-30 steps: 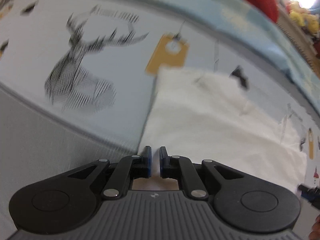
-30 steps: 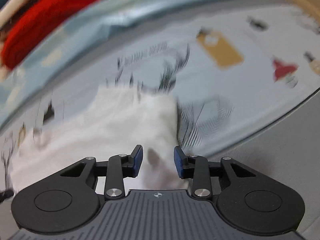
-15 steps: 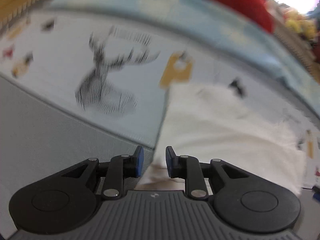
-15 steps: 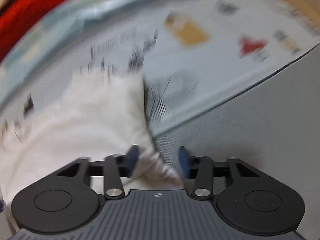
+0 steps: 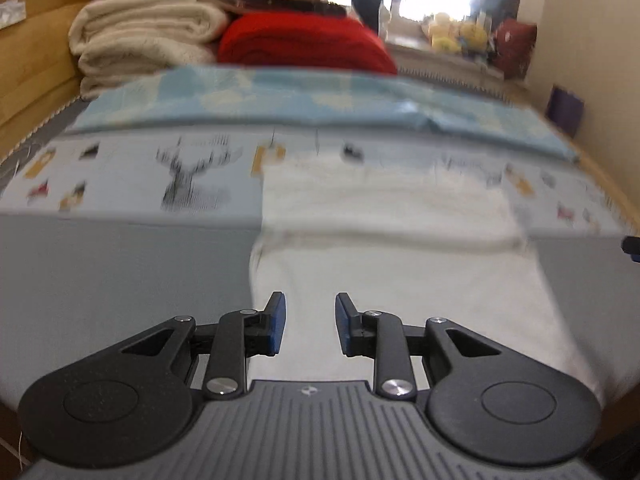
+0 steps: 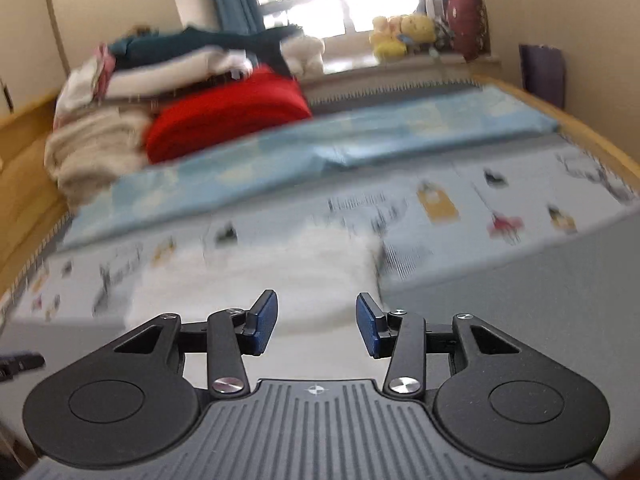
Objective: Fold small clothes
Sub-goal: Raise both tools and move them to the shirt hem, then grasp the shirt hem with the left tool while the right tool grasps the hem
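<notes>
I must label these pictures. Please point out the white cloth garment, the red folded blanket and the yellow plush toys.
white cloth garment (image 5: 400, 280), left wrist view, its flat middle
red folded blanket (image 5: 304, 42), left wrist view, its front
yellow plush toys (image 6: 404, 32), right wrist view, the group's middle

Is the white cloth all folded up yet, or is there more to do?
Partly. The white cloth lies flat on the bed with a crease across its middle, so one fold looks made. Nothing is in hand: the left gripper and right gripper are both opening and empty, above the cloth. It looks wide enough for another fold, perhaps.
</notes>
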### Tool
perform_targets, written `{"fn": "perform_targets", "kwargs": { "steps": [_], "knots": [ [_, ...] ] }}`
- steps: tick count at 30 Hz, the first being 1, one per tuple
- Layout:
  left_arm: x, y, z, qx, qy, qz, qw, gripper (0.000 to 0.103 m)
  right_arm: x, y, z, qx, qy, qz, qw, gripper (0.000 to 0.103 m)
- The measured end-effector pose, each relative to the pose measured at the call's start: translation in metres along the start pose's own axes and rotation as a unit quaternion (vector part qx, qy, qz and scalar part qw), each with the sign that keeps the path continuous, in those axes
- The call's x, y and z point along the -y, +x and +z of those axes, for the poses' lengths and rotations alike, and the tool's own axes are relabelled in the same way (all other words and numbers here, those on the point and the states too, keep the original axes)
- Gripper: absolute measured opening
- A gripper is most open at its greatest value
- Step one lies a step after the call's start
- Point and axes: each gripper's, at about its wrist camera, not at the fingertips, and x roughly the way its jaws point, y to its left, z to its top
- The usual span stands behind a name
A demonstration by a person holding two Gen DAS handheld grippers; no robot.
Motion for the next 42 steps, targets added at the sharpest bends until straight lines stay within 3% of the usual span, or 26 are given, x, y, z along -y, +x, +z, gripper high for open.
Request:
{"fn": "perform_targets", "kwargs": {
  "steps": [2,3,4,7,10,13,15,18,20,23,27,33,42],
  "knots": [
    [-0.002,0.018,-0.025,-0.068,-0.006,0.014,0.9976,0.030,0.013,0.007,-0.033,-0.037,0.000,-0.034,0.999,0.045],
    [-0.003,0.024,-0.030,-0.083,-0.012,0.007,0.9965,0.030,0.017,0.013,-0.044,-0.059,-0.004,-0.056,0.997,0.045],
    [-0.003,0.028,-0.033,-0.087,-0.007,0.001,0.9962,0.030,0.022,0.019,-0.051,-0.079,-0.005,-0.079,0.994,0.045],
    [-0.001,0.032,-0.035,-0.069,0.030,0.027,0.9968,0.030,0.035,0.025,-0.060,-0.080,0.007,-0.083,0.993,0.043],
    [-0.011,0.041,-0.038,-0.081,0.007,0.033,0.9962,0.030,0.048,0.037,-0.068,-0.102,0.025,-0.116,0.988,0.043],
    [-0.020,0.047,-0.040,-0.098,-0.020,0.026,0.9947,0.030,0.057,0.042,-0.073,-0.116,0.061,-0.104,0.986,0.043],
    [-0.024,0.052,-0.043,-0.105,-0.022,0.024,0.9940,0.031,0.054,0.045,-0.080,-0.123,0.051,-0.109,0.985,0.043],
    [-0.035,0.064,-0.047,-0.118,-0.016,0.030,0.9924,0.043,0.053,0.052,-0.086,-0.140,0.042,-0.106,0.984,0.045],
    [-0.043,0.069,-0.051,-0.137,-0.028,0.034,0.9895,0.047,0.055,0.058,-0.091,-0.157,0.042,-0.107,0.981,0.050],
    [-0.054,0.079,-0.059,-0.175,-0.054,0.034,0.9825,0.047,0.068,0.072,-0.101,-0.192,0.052,-0.127,0.972,0.050],
    [-0.053,0.081,-0.061,-0.176,-0.048,0.036,0.9826,0.049,0.072,0.073,-0.105,-0.192,0.050,-0.123,0.972,0.052],
    [-0.058,0.082,-0.059,-0.177,-0.077,0.028,0.9807,0.049,0.070,0.071,-0.103,-0.195,0.053,-0.120,0.972,0.052],
    [-0.045,0.072,-0.069,-0.188,-0.053,0.014,0.9806,0.047,0.069,0.063,-0.108,-0.207,0.050,-0.093,0.973,0.052]
  ]
}}
